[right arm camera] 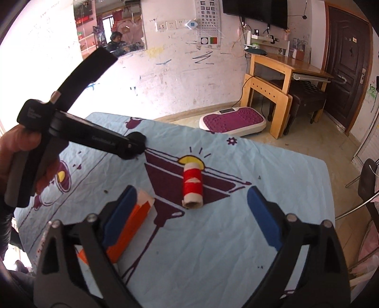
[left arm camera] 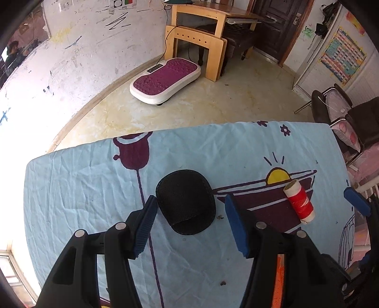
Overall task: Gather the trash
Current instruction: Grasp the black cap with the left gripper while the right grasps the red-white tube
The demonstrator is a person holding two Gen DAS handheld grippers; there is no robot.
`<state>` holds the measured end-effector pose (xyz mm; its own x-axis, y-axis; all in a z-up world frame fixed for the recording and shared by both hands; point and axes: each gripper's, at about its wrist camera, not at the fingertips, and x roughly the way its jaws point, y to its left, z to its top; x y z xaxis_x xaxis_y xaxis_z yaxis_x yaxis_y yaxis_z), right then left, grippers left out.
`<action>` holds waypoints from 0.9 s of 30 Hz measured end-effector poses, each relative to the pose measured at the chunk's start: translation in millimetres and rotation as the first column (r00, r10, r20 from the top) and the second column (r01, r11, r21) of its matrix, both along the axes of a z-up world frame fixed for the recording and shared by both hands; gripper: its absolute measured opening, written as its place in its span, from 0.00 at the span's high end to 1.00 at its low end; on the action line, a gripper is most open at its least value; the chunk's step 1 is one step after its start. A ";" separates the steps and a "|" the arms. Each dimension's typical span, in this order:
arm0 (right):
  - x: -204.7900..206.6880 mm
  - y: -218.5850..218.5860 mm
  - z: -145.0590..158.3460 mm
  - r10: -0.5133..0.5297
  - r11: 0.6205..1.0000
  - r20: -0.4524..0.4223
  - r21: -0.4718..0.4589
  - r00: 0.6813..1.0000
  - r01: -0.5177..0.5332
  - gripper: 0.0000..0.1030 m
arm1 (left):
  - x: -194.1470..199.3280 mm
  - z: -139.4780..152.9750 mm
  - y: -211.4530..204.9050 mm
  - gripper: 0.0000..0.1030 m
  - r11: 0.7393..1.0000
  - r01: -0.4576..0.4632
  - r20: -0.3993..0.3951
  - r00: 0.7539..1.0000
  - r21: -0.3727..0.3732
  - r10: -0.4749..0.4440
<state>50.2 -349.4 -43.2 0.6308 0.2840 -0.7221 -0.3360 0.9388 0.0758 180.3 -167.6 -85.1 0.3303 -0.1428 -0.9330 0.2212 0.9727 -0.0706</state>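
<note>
My left hand-held gripper [left arm camera: 190, 226] hangs open over the desk [left arm camera: 83, 189], with a flat black pad [left arm camera: 186, 201] lying between its blue fingers, not squeezed. The red thread spool [right arm camera: 192, 187] lies on its side to the right of the black pad. My right hand-held gripper [right arm camera: 191, 218] is wide open just short of the spool. An orange and white box [right arm camera: 132, 225] touches its left finger.

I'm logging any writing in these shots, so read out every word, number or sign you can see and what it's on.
"E", repeated in turned rows: eye chart on the wall.
Print on the black tool handle: too blurred.
Colourful wall poster: too small.
Purple platform's display: unreadable.
</note>
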 end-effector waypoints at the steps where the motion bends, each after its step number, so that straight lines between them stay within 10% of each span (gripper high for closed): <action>1: 2.4 2.0 -1.0 0.003 1.000 -0.004 -0.007 1.000 -0.003 0.13 | 0.7 -1.0 -0.4 0.50 1.000 0.001 -0.002 1.000 0.005 -0.001; 8: 16.5 16.0 -8.0 0.007 0.999 -0.028 -0.052 1.000 -0.008 0.15 | -0.7 0.3 -2.2 0.60 0.999 0.022 0.013 1.000 0.034 -0.022; 16: 29.7 30.0 -16.9 -0.013 0.994 -0.063 -0.109 0.998 0.006 0.53 | -9.9 7.7 -3.1 0.79 0.997 0.055 0.035 0.998 0.052 -0.057; 27: 45.2 36.6 -31.5 -0.044 0.990 -0.116 -0.140 0.992 0.027 0.79 | -9.3 7.9 12.5 0.82 0.998 0.067 0.035 0.997 0.012 -0.067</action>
